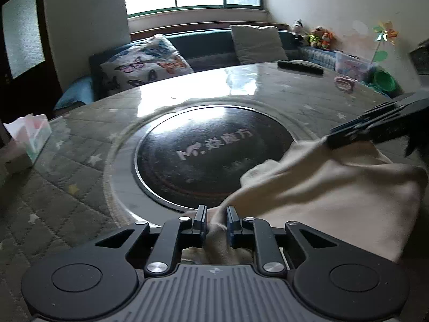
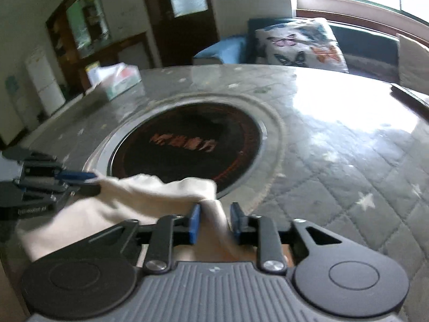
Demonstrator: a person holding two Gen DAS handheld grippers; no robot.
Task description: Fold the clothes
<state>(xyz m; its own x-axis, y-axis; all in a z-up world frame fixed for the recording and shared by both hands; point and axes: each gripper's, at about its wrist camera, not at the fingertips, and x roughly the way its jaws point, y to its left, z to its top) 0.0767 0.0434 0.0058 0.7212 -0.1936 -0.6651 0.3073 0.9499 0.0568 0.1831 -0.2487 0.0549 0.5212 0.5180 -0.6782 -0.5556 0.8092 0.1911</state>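
Observation:
A cream cloth garment (image 1: 321, 187) hangs stretched between my two grippers above the round table (image 1: 80, 139). My left gripper (image 1: 216, 221) is shut on one corner of the garment; the fabric bunches between its blue pads. My right gripper (image 2: 214, 222) is shut on the other corner of the garment (image 2: 150, 196). The right gripper shows in the left wrist view (image 1: 348, 134) at the right, pinching the cloth. The left gripper shows in the right wrist view (image 2: 88, 179) at the left, also on the cloth.
A black round hotplate (image 1: 214, 153) is set in the table's middle. A tissue box (image 1: 29, 136) stands at the left edge, a dark remote (image 1: 300, 67) and a pink object (image 1: 344, 82) at the far side. A sofa with a butterfly pillow (image 1: 144, 61) lies beyond.

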